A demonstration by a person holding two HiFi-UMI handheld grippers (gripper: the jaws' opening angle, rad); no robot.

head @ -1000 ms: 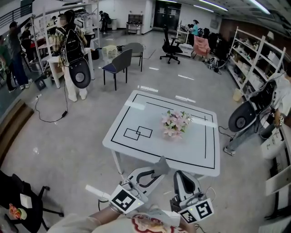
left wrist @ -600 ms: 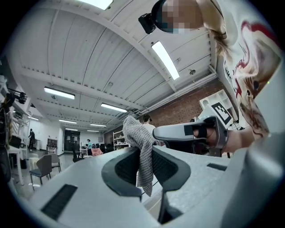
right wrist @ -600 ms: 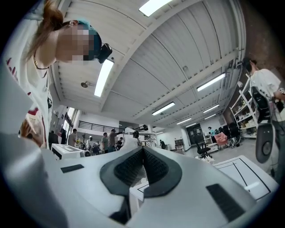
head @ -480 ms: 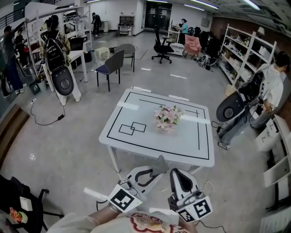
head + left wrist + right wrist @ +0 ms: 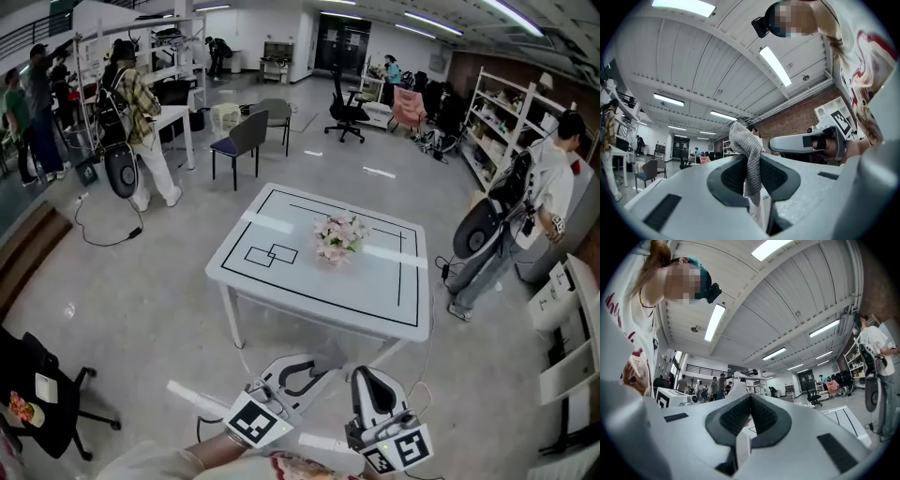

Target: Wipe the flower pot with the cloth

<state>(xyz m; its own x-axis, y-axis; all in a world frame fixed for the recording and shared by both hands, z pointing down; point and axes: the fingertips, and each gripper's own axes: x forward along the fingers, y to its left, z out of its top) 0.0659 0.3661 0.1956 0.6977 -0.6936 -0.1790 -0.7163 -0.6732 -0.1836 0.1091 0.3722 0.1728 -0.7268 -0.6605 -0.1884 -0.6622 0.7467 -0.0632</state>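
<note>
A bunch of pink and white flowers marks the flower pot point(image 5: 339, 239), which stands near the middle of a white table point(image 5: 281, 286) with black lines. Both grippers are held low in front of the table's near edge, apart from it. My left gripper point(image 5: 311, 367) is shut on a grey knitted cloth point(image 5: 740, 138), which sticks up between its dark pads point(image 5: 729, 176) and hangs down behind them. My right gripper point(image 5: 371, 386) sits beside it, its jaws shut with nothing between them point(image 5: 750, 397). The pot itself is hidden under the flowers.
A person point(image 5: 553, 202) with round black gear stands right of the table. Shelves point(image 5: 492, 122) line the right wall. Chairs point(image 5: 246, 141) and several people point(image 5: 136, 112) are at the back left. A black chair point(image 5: 37, 394) sits at the bottom left.
The view has shifted: the table now sits higher in the frame and the grippers lie lower, below its front edge. The cloth stays in the left jaws.
</note>
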